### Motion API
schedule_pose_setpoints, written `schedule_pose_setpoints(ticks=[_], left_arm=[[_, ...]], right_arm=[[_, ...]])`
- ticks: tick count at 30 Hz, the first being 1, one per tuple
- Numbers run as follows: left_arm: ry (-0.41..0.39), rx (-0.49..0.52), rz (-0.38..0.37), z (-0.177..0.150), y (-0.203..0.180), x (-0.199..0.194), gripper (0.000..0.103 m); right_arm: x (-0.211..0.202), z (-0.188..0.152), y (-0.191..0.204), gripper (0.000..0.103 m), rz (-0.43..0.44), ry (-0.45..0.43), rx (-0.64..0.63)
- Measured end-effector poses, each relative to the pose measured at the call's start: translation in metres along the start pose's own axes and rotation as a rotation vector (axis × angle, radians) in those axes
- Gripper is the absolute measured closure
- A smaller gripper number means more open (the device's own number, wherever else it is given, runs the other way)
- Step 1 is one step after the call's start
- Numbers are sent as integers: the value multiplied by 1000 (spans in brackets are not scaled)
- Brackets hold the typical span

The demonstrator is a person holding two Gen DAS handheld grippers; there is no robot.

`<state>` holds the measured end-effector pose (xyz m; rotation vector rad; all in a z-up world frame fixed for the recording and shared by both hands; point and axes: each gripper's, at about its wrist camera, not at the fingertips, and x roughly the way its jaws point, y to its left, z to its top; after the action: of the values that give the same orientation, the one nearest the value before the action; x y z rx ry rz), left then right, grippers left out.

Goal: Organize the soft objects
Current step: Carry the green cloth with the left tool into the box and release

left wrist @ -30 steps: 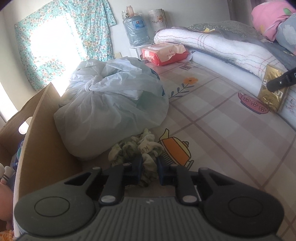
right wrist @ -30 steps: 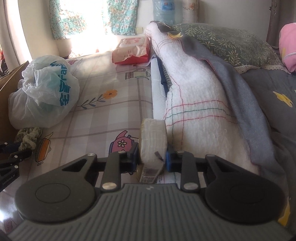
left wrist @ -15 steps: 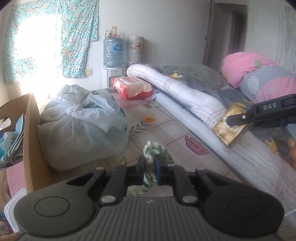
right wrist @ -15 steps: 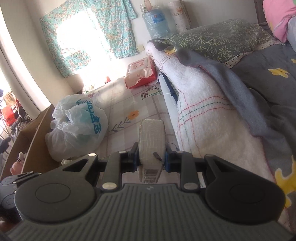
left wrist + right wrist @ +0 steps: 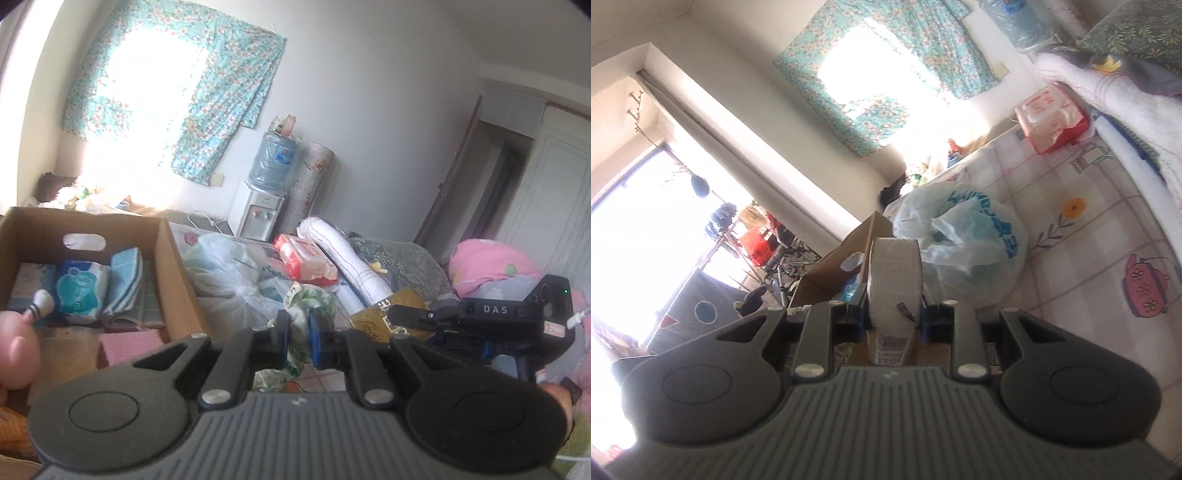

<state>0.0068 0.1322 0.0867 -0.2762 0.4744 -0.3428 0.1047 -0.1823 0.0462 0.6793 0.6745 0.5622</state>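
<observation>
Left gripper [image 5: 298, 334] clenched on a crumpled green-and-white cloth [image 5: 308, 301], lifted clear of the bed mat and hanging just right of the cardboard box [image 5: 173, 258]. Right gripper [image 5: 894, 319] clamped on a white packet with a gold face [image 5: 894, 280], held in the air and aimed toward the same box's open top. Already in the box: a blue-and-white tissue pack [image 5: 79, 291], folded blue cloths [image 5: 127, 284], a pink piece [image 5: 129, 345] near the front. Partly done, then; two items in transit, neither dropped in yet. Still out on the bed: a knotted plastic bag [image 5: 971, 254] and a red-and-pink wipes pack [image 5: 1051, 118], possibly next, though hard to judge whether they belong to the sort.
</observation>
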Motion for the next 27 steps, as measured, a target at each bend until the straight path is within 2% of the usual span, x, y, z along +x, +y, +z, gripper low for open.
schedule_pose_setpoints(ticks=[4,7,9,14,16,19,22,25,27], left_arm=[[-78,-25,134,7,31,-40,91],[-73,-68,187,6,55,-51,91],[-19,-123,193,3,73,-45,91],[165,-261,129,-11,115,-13,91],[239,-256,137,-15,125,-2,91],[326,-195,181,-25,132,7,91],[412,-195,168,-31,140,16,90],[491,-239,83,-34,146,24,78],[498,-242,24,-30,146,22,57]], right_arm=[[44,-5,37,79,105,64,-26],[77,-11,60,78,146,118,-40],[96,-16,73,78,163,153,-45],[119,-24,87,78,162,189,-46],[121,-25,87,78,152,192,-37],[121,-22,82,78,132,186,-25],[119,-19,72,77,111,180,-10],[123,-19,66,77,96,182,1],[127,-19,62,76,90,189,8]])
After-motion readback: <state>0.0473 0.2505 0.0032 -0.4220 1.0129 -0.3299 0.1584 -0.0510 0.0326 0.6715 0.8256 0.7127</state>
